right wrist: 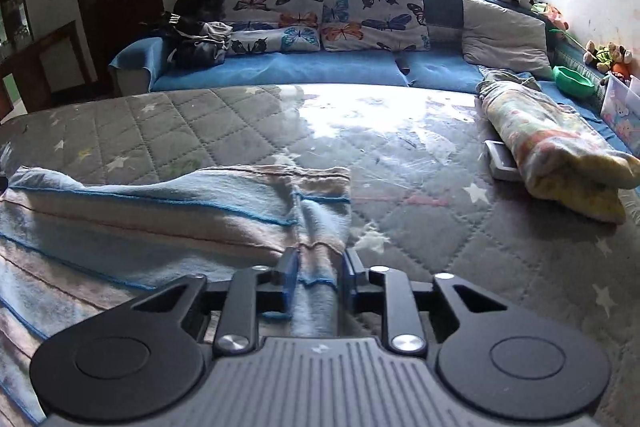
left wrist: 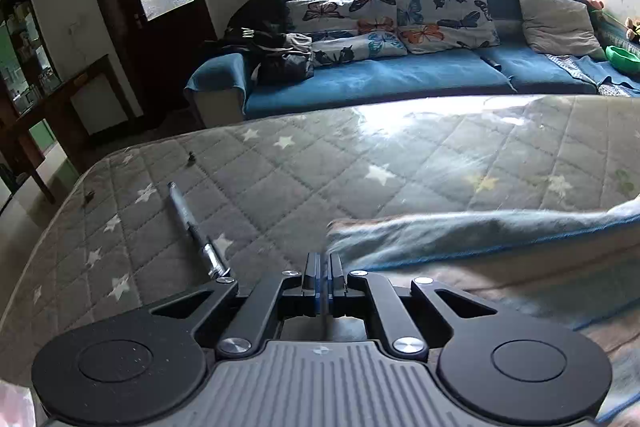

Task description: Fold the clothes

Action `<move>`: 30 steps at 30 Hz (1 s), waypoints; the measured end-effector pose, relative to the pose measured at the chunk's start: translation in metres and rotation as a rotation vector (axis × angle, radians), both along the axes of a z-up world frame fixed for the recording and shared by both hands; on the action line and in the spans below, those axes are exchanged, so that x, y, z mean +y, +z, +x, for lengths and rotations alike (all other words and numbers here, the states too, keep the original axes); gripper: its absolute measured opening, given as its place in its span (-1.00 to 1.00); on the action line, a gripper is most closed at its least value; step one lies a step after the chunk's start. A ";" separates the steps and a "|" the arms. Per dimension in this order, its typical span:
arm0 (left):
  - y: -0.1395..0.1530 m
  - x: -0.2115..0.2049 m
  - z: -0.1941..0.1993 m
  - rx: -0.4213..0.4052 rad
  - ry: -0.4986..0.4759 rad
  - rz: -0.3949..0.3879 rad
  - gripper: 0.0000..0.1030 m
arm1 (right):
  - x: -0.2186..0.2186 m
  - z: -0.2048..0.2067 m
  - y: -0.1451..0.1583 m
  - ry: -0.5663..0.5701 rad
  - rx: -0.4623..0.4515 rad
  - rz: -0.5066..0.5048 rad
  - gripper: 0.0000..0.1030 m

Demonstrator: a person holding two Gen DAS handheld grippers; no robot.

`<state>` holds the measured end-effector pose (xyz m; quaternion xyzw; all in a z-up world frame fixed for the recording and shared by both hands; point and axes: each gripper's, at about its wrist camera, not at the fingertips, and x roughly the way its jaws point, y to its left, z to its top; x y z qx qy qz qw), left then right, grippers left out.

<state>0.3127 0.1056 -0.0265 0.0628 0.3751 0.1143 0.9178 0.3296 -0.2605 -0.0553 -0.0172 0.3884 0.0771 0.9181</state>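
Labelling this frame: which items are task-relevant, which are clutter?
Job:
striped blue-and-tan cloth
left tool, shut, beside the cloth
right tool, open astride the cloth's edge

Lying about:
pen
rolled floral blanket
white box under it

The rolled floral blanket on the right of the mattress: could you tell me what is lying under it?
A flat white object pokes out from beneath the rolled floral blanket, resting on the quilted mattress. Only its near corner shows; the rest is covered, so I cannot identify it.
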 end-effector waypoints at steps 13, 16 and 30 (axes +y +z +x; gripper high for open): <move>0.000 0.005 -0.007 -0.011 -0.011 -0.027 -0.30 | 0.001 0.018 0.001 0.019 0.010 0.061 -0.31; 0.000 0.002 -0.003 -0.016 -0.035 -0.030 -0.31 | 0.004 0.029 -0.002 0.016 0.005 0.059 -0.31; 0.019 -0.004 -0.019 -0.189 -0.071 0.029 -0.96 | 0.014 0.005 0.025 0.012 -0.208 -0.008 -0.84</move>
